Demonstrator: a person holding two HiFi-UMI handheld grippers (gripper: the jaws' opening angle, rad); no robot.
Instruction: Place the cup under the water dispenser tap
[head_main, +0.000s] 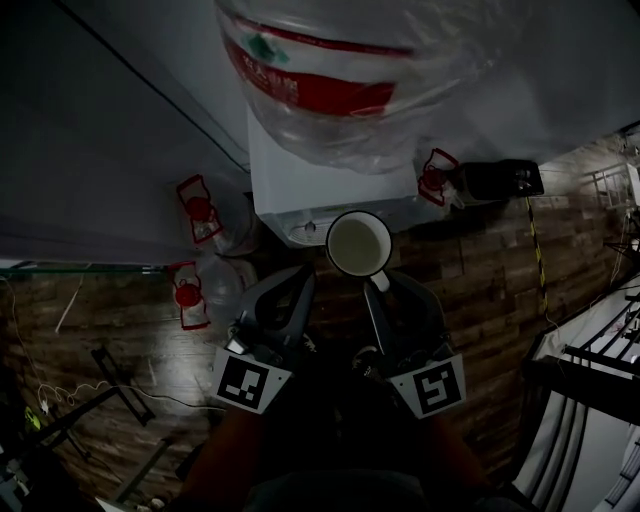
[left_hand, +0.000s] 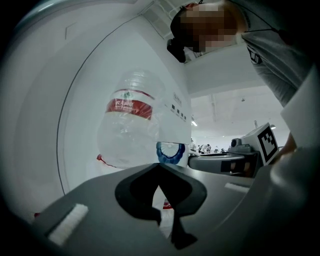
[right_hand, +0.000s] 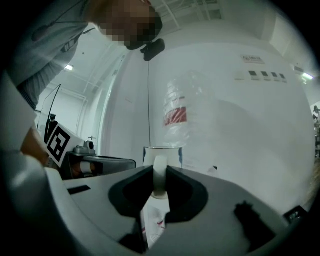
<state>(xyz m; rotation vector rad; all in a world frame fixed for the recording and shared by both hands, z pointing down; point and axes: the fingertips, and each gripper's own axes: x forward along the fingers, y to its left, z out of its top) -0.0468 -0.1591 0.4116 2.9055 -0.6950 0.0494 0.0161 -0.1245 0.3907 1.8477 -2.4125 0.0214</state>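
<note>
Closest to me, my right hand-held gripper (head_main: 378, 283) pinches the handle of the cup (head_main: 358, 243), jaws closed on it, holding it upright just in front of the water dispenser (head_main: 290, 190). My left hand-held gripper (head_main: 302, 274) hangs beside it, jaws together, empty.

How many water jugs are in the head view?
4. One water jug sits on top of the water dispenser; two floor jugs stand left of it, an upper jug and a lower jug; one right jug stands beside it. Others may be hidden.
</note>
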